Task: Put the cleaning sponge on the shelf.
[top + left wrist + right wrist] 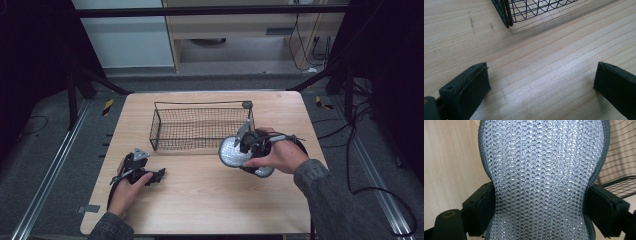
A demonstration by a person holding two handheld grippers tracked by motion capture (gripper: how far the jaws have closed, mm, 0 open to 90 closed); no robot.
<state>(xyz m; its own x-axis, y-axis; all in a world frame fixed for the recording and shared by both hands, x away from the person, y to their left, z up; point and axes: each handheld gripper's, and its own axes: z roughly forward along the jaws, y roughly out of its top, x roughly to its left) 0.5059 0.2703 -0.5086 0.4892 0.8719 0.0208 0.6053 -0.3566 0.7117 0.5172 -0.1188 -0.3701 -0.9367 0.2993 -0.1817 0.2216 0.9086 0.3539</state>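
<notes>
The right gripper clamps the silvery mesh pad at its narrow waist, just beside the wire basket; the left gripper rests wide open and empty on the worktop; the soft pad (pinched narrowly) might slip or snag the basket's rim.

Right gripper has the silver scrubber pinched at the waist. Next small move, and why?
Probably carry it left and away, over the wire basket's near right corner. The right gripper is clamped on the narrow middle of the silver mesh scrubber, which hangs beside the basket, outside its rim. The left gripper rests open on the table, out of the path.
</notes>
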